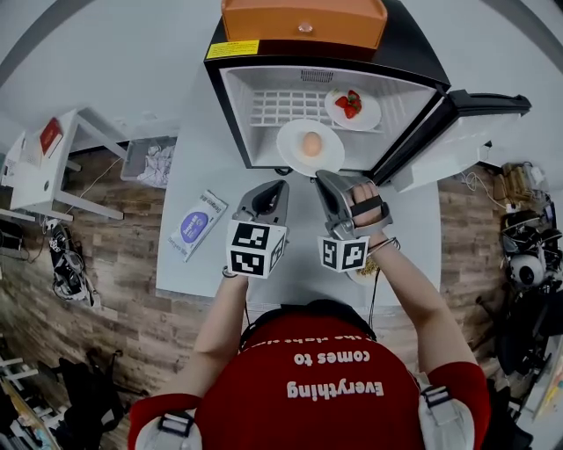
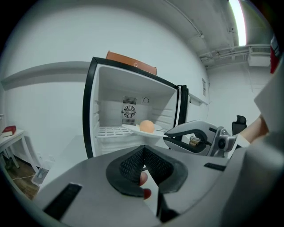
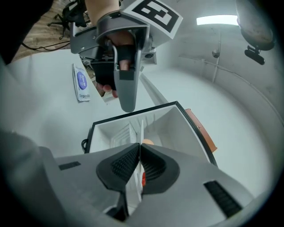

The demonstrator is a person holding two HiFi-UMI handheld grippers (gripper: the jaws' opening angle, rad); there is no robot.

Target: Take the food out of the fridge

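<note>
The small black fridge (image 1: 230, 114) stands open on the white table. A white plate (image 1: 295, 132) carrying an egg (image 1: 310, 143) sits at the front edge of the fridge floor. My right gripper (image 1: 319, 176) is shut on this plate's near rim. In the right gripper view the plate (image 3: 141, 128) shows edge-on between the pads, with the egg (image 3: 148, 142) just beyond. A second plate (image 1: 365, 116) with strawberries (image 1: 350, 104) sits deeper at the right. My left gripper (image 1: 282, 185) hovers shut and empty just left of the right one, in front of the fridge; its pads (image 2: 133, 164) meet at the tip.
The fridge door (image 1: 457, 123) hangs open to the right. An orange box (image 1: 303, 22) lies on top of the fridge. A blue-and-white packet (image 1: 195, 224) lies on the table (image 1: 189, 167) at the left. A white side table (image 1: 40, 167) with a red book stands far left.
</note>
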